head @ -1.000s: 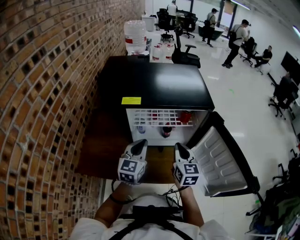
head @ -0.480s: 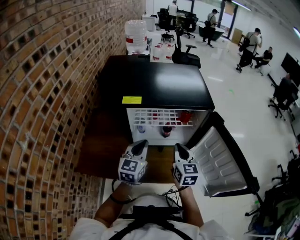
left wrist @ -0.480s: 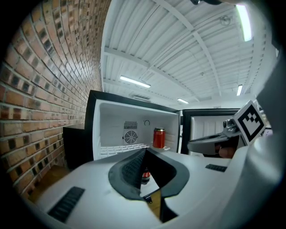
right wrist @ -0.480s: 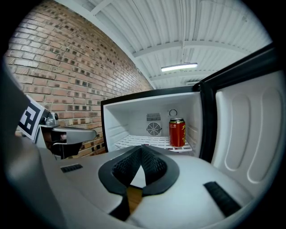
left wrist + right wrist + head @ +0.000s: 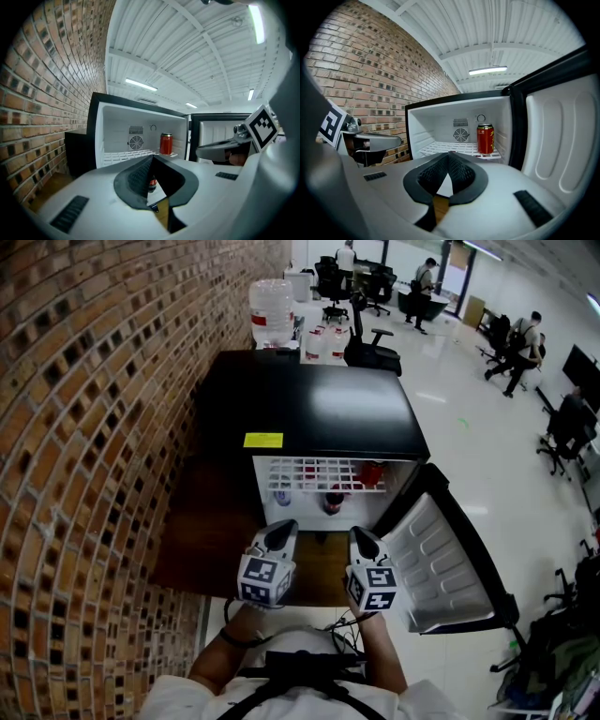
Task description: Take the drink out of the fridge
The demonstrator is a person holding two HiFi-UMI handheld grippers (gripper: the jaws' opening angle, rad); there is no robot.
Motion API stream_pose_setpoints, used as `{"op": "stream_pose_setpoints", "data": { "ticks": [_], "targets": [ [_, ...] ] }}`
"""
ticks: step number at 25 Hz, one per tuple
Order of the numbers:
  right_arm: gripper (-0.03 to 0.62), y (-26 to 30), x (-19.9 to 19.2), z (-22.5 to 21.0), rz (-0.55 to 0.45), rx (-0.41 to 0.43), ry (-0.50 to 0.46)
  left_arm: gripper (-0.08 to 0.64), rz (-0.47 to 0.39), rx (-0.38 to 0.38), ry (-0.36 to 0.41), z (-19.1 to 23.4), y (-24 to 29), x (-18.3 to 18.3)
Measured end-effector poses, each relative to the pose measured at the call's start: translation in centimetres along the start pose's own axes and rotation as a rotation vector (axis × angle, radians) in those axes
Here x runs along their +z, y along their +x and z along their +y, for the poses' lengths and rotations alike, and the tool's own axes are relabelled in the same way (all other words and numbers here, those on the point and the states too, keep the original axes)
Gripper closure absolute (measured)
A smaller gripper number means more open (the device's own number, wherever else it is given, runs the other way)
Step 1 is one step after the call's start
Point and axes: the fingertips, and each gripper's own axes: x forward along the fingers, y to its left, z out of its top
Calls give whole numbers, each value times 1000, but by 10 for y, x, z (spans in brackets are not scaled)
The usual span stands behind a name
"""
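Observation:
The black mini fridge (image 5: 309,409) stands with its door (image 5: 441,554) swung wide to the right. A red drink can (image 5: 371,472) stands upright at the right end of the white wire shelf (image 5: 314,474); it also shows as the can (image 5: 166,143) and the can (image 5: 485,138) in the gripper views. A dark bottle with a red label (image 5: 333,502) stands on the level below the shelf. My left gripper (image 5: 278,538) and right gripper (image 5: 361,542) hover side by side in front of the opening, short of the fridge. Both are shut with nothing held, tips meeting at left gripper (image 5: 152,157) and right gripper (image 5: 449,153).
A brick wall (image 5: 84,427) runs along the left, close to the fridge. The fridge sits on a brown wooden platform (image 5: 202,540). A water jug (image 5: 270,313) and an office chair (image 5: 370,343) stand behind it. People move about in the far office area.
Both grippers stay where they were. Only a person in the far office has walked to the right.

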Motion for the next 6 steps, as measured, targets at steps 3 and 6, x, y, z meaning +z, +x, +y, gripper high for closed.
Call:
{"op": "stream_pose_setpoints", "data": {
  "ticks": [3, 6],
  "targets": [
    [584, 0, 1, 0, 2, 1, -3, 558, 1, -1, 0, 0, 0, -1],
    [584, 0, 0, 0, 4, 0, -8, 558, 3, -2, 2, 1, 0, -1]
  ]
}}
